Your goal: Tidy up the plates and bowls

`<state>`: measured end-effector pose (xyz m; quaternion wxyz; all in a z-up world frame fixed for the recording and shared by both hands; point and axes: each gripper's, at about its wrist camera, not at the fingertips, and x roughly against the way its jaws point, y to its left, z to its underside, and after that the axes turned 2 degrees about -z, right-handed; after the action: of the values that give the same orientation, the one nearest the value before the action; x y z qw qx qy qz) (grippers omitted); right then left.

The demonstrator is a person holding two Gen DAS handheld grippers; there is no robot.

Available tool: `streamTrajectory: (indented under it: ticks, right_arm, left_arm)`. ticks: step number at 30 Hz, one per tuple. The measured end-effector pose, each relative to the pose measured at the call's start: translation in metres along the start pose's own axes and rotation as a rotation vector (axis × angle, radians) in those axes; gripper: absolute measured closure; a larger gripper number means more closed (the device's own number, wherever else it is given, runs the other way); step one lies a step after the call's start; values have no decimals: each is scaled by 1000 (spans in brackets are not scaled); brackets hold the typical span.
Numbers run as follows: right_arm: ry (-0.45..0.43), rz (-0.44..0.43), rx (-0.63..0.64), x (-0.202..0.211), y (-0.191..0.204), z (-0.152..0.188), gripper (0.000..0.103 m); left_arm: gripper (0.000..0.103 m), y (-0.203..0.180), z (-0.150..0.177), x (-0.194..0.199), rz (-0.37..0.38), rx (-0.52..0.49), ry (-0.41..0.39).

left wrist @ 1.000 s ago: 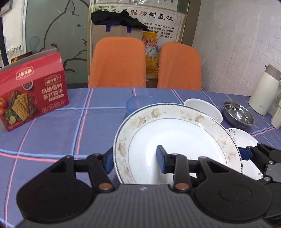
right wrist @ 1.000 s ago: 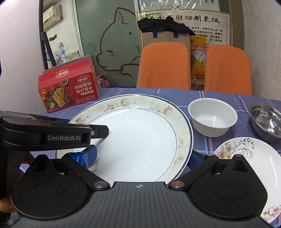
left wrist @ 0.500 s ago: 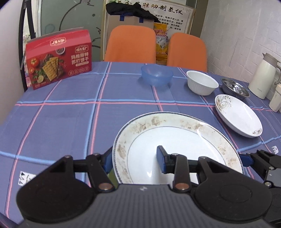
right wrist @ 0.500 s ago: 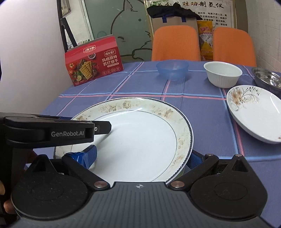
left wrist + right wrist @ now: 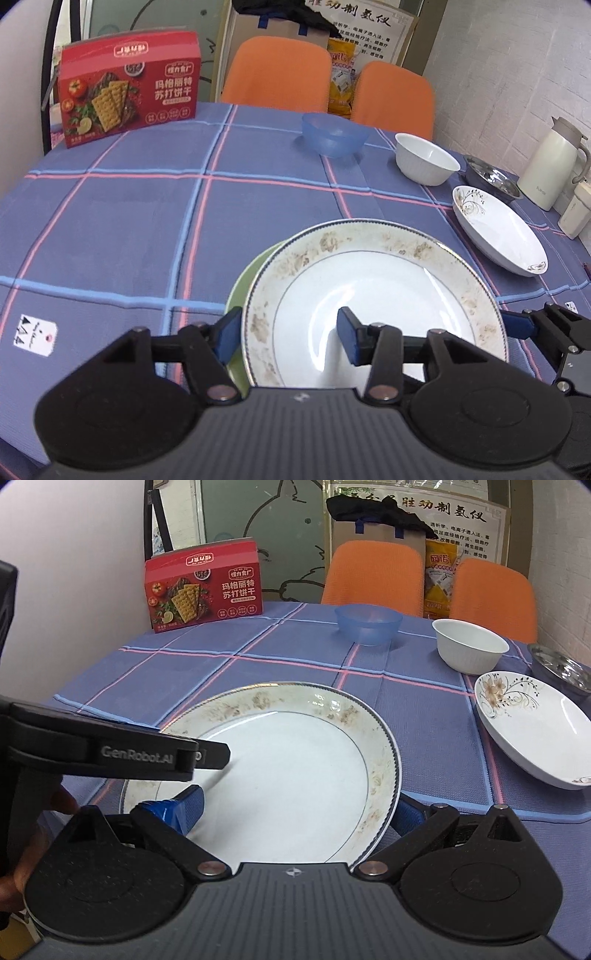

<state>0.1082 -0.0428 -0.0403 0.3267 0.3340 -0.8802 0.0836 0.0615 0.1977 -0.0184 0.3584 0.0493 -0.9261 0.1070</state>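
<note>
A large white plate with a worn brown rim point(image 5: 373, 280) sits low over a green plate point(image 5: 236, 295) near the table's front. My left gripper point(image 5: 288, 334) is shut on its left rim, one finger outside the edge and one in the well. My right gripper point(image 5: 295, 808) is shut on the opposite rim point(image 5: 384, 760) in the same way; its outer finger point(image 5: 515, 326) shows in the left wrist view. A floral plate point(image 5: 498, 230), a white bowl point(image 5: 426, 158), a blue bowl point(image 5: 334, 134) and a steel bowl point(image 5: 491, 179) stand further back.
A red cracker box point(image 5: 129, 86) stands at the back left of the checked tablecloth point(image 5: 147, 221). A cream kettle point(image 5: 552, 162) is at the far right by the wall. Two orange chairs point(image 5: 277, 74) stand behind the table. A hand point(image 5: 14, 878) holds the left gripper.
Both grippers carried the large plate back toward the table's near side and lowered it. A green plate has come into view beneath its left edge.
</note>
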Motion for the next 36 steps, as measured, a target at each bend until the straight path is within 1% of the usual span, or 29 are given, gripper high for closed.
streamTrajectory:
  ticks: [2,4,6,10,15,17,20,25,27,29,31,34,36]
  right_arm:
    - [1,25,-2,1,-3,1,14]
    - [-20,26,8,5,-5,2,14]
    - [-38,8,-15,11,-8,1,14]
    - [-58,-6,-29,17,-12,0,14]
    - [-62,-17,-93,25,-34,3,14]
    - [-60,-9,-142,30,-49,7,14]
    - [-82,19,-220,40,-74,12,14]
    - [-104,75,-357,53,-113,20,14]
    - [-120,69,-402,58,-126,23,14]
    - [-151,36,-440,64,-136,28,14]
    - [-169,23,-448,68,-142,32,13]
    - [-167,56,-418,72,-149,35,14]
    - [-165,63,-427,73,-157,37,14]
  left_arm:
    - [32,-1,-3,10,3,-5,-46]
    - [31,-3,-7,18,-9,-19,-84]
    - [27,-4,-11,23,-21,-26,-106]
    - [25,-9,-17,23,-14,-34,-110]
    - [24,-25,-22,14,-27,-37,-68]
    - [24,-31,-25,9,-32,-34,-48]
    - [24,-41,-28,5,-13,-35,-43]
    - [23,-67,-33,2,-4,-85,-46]
    - [23,-79,-34,0,0,-110,-46]
    - [23,-90,-36,-3,5,-133,-43]
    - [23,-101,-37,-7,8,-152,-40]
    - [23,-115,-41,-14,18,-178,-30]
    - [23,-125,-43,-20,20,-197,-22]
